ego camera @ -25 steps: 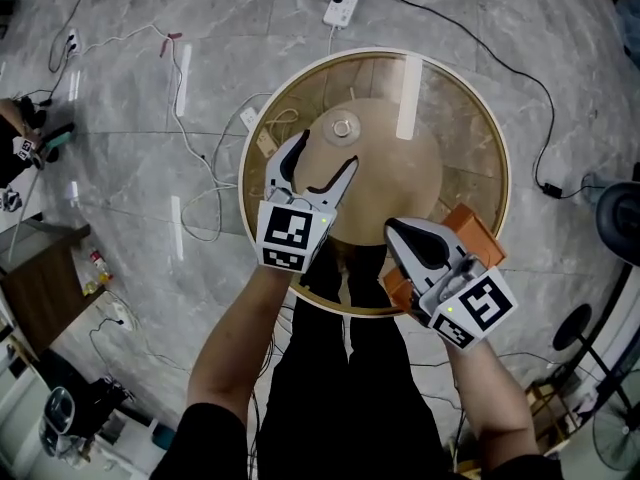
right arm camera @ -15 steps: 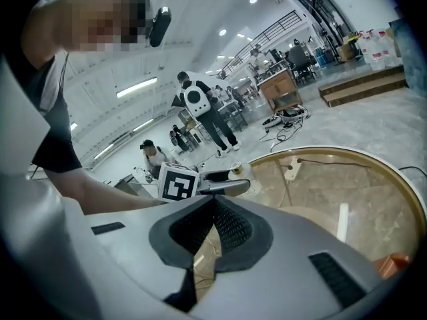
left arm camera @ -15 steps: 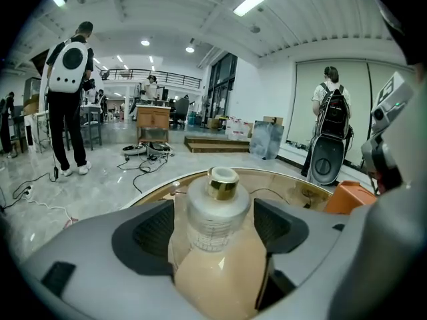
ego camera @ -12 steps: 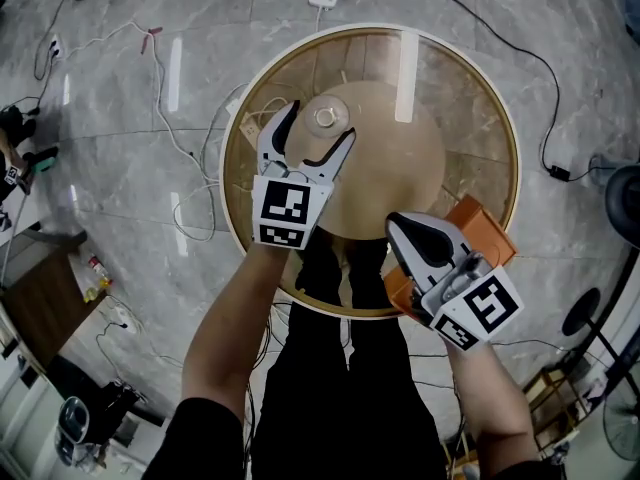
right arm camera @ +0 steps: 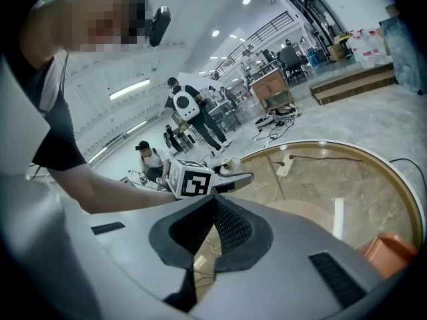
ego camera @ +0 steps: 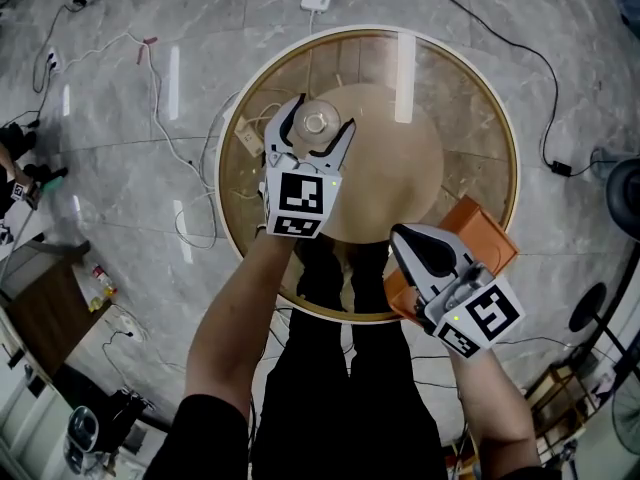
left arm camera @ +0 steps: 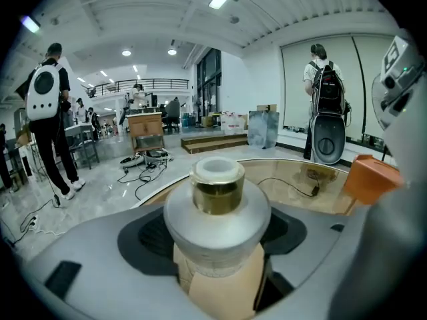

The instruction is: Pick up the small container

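Small container: upright on the glass table, far-left part of the top as I look down. It stands between the jaws of my left gripper.

Left jaws: wide, one to each side of the body. They have just been closing a little. A gap shows at both pads, so no grip yet.

Right gripper: jaws together, nothing in them, by the orange box at the near-right edge (contact with it: cannot tell).

Handling, my judgement:
- Frosted body, glass by the look, with a gold collar and white cap.
- Probably rigid and dense for its size.
- Smooth surface, so it may slip.
- A drop onto a glass top risks both.

Where to hold: the rounded shoulder bulges, and pads there could ride up or down. Better low on the body under the shoulder, pads square across. Avoid the collar and cap (cap may be loose). Close slowly, then lift straight up.
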A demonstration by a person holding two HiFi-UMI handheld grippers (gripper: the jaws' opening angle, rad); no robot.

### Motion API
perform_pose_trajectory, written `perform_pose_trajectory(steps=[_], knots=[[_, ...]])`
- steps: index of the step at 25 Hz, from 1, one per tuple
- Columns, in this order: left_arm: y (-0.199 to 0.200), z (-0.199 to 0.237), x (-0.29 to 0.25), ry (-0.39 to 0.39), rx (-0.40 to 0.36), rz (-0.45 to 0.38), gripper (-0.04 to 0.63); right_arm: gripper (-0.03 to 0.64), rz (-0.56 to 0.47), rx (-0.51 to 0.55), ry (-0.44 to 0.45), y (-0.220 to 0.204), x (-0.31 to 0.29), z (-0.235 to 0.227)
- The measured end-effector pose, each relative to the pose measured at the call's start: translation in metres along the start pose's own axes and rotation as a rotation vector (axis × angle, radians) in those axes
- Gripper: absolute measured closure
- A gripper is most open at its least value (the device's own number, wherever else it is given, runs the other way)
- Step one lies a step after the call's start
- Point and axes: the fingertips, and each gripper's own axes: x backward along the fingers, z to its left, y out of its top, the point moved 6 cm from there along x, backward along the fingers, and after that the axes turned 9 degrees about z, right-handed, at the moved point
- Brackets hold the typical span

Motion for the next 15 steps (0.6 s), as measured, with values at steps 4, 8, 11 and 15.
perform_pose_trajectory(steps=[4, 8, 11, 15], knots=[[0.000, -0.002, -0.003, -0.003, 0.007, 0.018, 0.253, 0.603, -0.014, -0.010, 0.000, -0.002, 0.002, 0.003], [0.003, -0.008, 0.009, -0.019, 0.043, 0.022, 0.255, 0.603, -0.027, -0.005, 0.011, 0.001, 0.007, 0.015], [0.014, -0.014, 0.024, -0.017, 0.040, -0.007, 0.255, 0.603, -0.034, 0.019, 0.011, 0.004, 0.013, 0.018], [0.035, -0.024, 0.060, -0.009, 0.052, -0.024, 0.255, 0.603, -0.046, 0.020, 0.013, 0.005, 0.031, 0.032]])
